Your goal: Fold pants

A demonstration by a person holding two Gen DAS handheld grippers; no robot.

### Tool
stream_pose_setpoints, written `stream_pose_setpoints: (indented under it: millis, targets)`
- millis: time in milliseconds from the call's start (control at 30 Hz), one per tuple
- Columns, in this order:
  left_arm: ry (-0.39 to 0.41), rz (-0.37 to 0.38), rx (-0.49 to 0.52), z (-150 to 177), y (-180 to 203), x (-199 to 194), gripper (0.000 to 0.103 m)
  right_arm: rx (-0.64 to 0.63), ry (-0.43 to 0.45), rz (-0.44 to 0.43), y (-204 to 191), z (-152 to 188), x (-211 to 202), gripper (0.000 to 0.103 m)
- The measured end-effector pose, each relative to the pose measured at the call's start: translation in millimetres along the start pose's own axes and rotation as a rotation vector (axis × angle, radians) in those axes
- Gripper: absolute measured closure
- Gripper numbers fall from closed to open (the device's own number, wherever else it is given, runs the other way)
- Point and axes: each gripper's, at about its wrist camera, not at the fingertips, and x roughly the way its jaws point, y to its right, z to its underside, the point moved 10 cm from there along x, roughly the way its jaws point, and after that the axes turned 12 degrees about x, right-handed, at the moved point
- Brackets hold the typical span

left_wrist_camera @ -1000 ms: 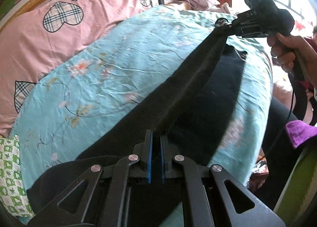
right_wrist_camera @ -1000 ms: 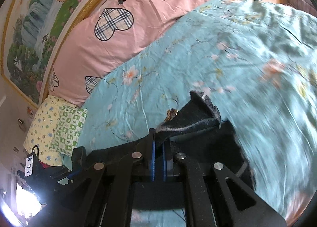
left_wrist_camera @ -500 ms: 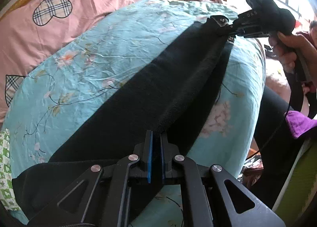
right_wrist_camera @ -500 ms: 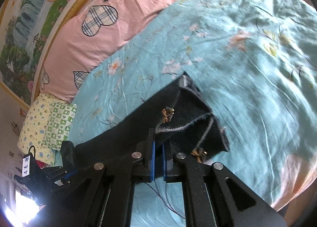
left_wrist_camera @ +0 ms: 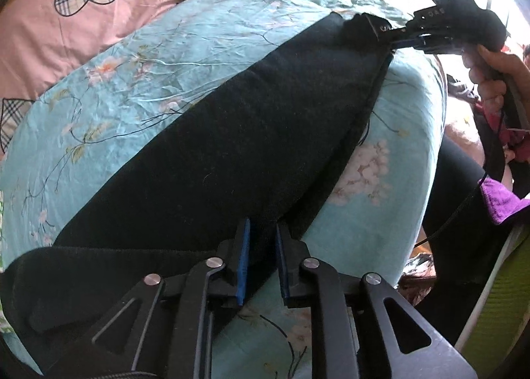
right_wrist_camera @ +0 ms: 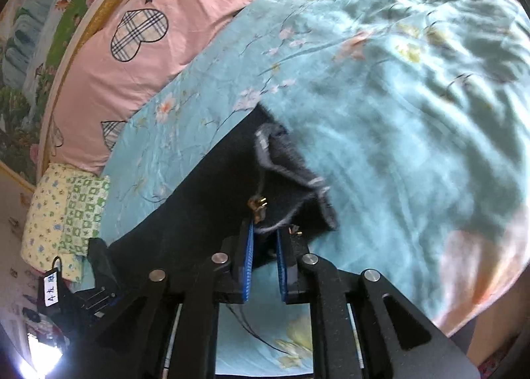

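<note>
You have the black pants (left_wrist_camera: 238, 134) laid lengthwise across the teal floral bedsheet (left_wrist_camera: 139, 58), folded leg over leg, so this is the release at the end of that first fold. Your left claw (left_wrist_camera: 261, 246) is opening, the pads parted with the hem-end fabric loose between them. Your right claw (right_wrist_camera: 265, 243) is opening too, with the waistband by the brass clasp (right_wrist_camera: 256, 205) between its pads, no longer pinched. Next, I'd judge, draw both claws clear without dragging cloth, then regrip one end to fold it crosswise toward the other.
</note>
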Motion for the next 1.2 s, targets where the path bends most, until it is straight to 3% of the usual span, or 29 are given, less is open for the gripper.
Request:
stream_pose_setpoints:
  millis: [67, 233, 333, 433, 700, 900, 967, 1033, 1200]
  targets:
    - [0.014, 0.007, -0.021, 0, 0, -5, 0.079, -0.004, 0.011, -0.001, -2, -2, -6, 0.088]
    - [0.038, -0.007, -0.079, 4, -5, -18, 0.078, -0.048, 0.101, 0.044, -11, -9, -25, 0.073]
    - [0.048, -0.029, -0.133, 8, -15, -26, 0.076, -0.087, 0.153, 0.042, -24, -12, -36, 0.071]
    - [0.048, -0.069, -0.223, 17, -35, -36, 0.064, -0.135, 0.157, 0.011, -44, -9, -38, 0.071]
    - [0.054, -0.170, -0.491, 53, -100, -63, 0.055, -0.245, 0.013, -0.062, -94, 30, 0, 0.071]
    - [0.046, -0.227, -0.627, 79, -139, -80, 0.050, -0.337, -0.104, -0.096, -126, 66, 30, 0.071]
    - [0.048, -0.233, -0.675, 86, -148, -84, 0.048, -0.365, -0.140, -0.115, -138, 78, 38, 0.068]
    - [0.049, -0.241, -0.723, 94, -158, -88, 0.048, -0.393, -0.168, -0.125, -147, 86, 46, 0.060]
    - [0.030, -0.252, -0.829, 110, -180, -97, 0.046, -0.476, -0.242, -0.159, -172, 109, 64, 0.059]
